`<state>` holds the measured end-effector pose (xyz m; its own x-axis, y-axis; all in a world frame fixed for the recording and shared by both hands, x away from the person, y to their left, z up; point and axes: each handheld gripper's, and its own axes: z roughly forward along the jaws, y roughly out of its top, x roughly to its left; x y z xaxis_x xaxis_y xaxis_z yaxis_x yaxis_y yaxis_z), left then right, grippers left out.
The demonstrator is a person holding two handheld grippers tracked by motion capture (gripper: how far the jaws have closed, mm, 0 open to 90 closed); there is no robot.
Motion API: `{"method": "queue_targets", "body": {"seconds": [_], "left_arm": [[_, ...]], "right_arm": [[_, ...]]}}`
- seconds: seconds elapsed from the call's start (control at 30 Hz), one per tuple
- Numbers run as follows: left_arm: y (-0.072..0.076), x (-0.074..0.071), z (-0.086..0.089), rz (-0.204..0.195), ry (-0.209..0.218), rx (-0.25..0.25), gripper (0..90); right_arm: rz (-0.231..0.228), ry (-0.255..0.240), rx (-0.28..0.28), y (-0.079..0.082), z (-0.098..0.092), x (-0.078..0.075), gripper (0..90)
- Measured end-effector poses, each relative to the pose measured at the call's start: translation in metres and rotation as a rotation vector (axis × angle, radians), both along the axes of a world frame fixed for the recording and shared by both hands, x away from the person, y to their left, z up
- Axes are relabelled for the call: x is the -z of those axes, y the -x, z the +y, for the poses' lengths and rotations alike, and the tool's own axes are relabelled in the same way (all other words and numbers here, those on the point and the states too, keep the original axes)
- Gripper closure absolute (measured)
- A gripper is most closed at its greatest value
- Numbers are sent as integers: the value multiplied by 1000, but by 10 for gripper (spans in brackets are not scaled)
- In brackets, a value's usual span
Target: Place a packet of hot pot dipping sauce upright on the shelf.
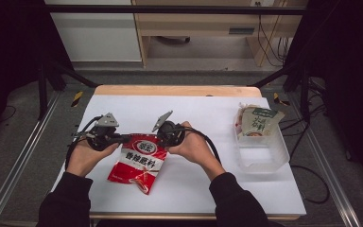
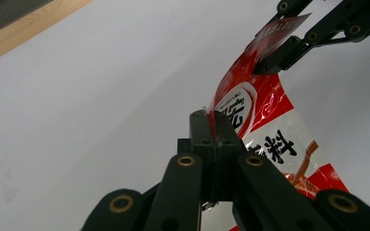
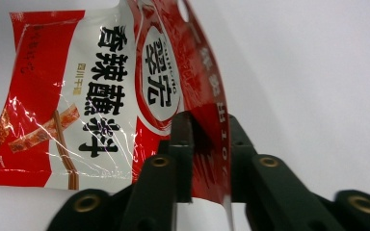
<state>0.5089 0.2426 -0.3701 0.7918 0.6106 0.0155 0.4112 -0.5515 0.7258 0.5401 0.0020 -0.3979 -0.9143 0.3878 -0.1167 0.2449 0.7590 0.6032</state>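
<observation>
A red and white seasoning packet (image 1: 139, 161) (image 2: 265, 139) (image 3: 91, 110) hangs by its top edge over the white table sheet (image 1: 194, 179). Its lower end rests on the sheet. My left gripper (image 1: 123, 138) (image 2: 213, 118) is shut on the packet's top left corner. My right gripper (image 1: 158, 137) (image 3: 207, 125) has the top right corner between its jaws. The film lies against one jaw and a narrow gap shows at the other. The left gripper view shows the right gripper (image 2: 274, 43) at that corner too. A hand holds each gripper.
A clear plastic tub (image 1: 262, 146) stands at the right of the sheet with a green and white packet (image 1: 257, 122) leaning in its far end. The wooden table edge (image 1: 175, 90) runs along the back. Black frame posts stand at both far corners.
</observation>
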Motion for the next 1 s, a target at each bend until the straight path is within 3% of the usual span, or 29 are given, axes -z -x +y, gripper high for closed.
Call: {"method": "queue_targets", "body": {"seconds": [0.13,0.27,0.4,0.43,0.57,0.83,1.0], "left_arm": [[0,1,3,1,11,-8,900],[1,3,6,6,25,-16,877],[2,5,9,-20,59,-37,705],[2,6,10,-24,60,-46,604],[3,9,15,-27,69,-74,415],[8,19,26,-35,50,-100,312],[9,25,33,-31,10,-117,267]], "right_arm": [[6,-6,-18,1,2,-2,897],[1,17,-22,3,4,-5,900],[6,21,-32,3,1,-9,900],[3,29,-38,3,0,-12,900],[-12,24,-28,2,-4,-21,900],[-42,14,-17,1,-14,-42,900],[-70,15,-20,2,-20,-59,900]]}}
